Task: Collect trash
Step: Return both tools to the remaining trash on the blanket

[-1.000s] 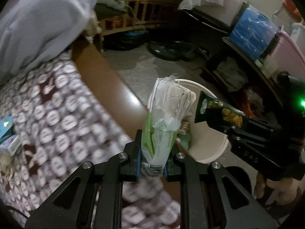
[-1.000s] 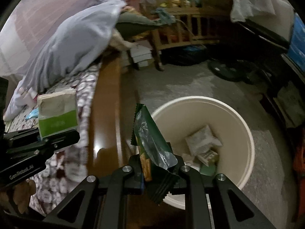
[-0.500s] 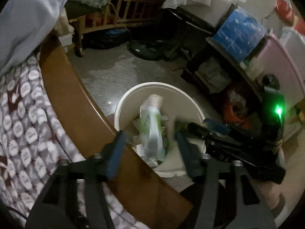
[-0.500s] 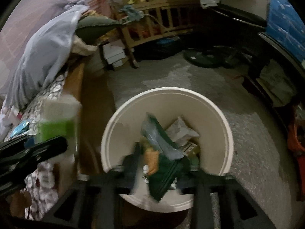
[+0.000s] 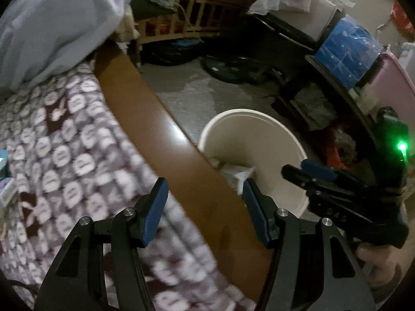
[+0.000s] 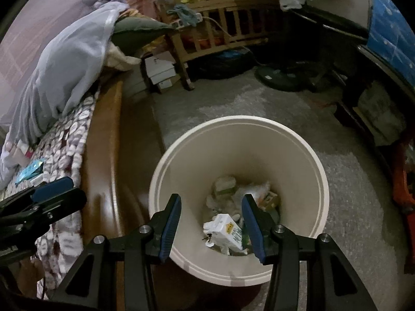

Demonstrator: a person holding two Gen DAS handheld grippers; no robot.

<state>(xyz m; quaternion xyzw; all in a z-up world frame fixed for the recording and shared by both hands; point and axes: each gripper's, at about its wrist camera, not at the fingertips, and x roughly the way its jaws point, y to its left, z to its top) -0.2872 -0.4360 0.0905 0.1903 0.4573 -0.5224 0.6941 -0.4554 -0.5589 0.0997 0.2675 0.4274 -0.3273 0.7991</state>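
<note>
Right wrist view: your right tongs (image 6: 210,211) point down into the cream bin (image 6: 320,181) on the floor, their 2 blue pads apart with nothing clamped between them. The trash (image 6: 228,229) lies at the bottom of the bin: a white carton with a yellow mark on top, and crumpled white wrappers and a small green-edged packet behind it. The bin stands just beside the brown wooden bed rail (image 6: 103,140), and the patterned bedspread (image 6: 70,142) lies beyond that rail with a pale blue cloth (image 6: 67,62) heaped at its far end. Your left tongs (image 6: 52,189) show at the left edge, over the bed. In the left wrist view your left tongs (image 5: 205,195) stand apart and empty too, held over the bed rail (image 5: 145,108), with the bin (image 5: 259,119) to their right and white wrappers (image 5: 236,172) visible inside it. Your right tongs (image 5: 308,168) reach in from the right above the bin's rim, with a green light on the body behind them.
</note>
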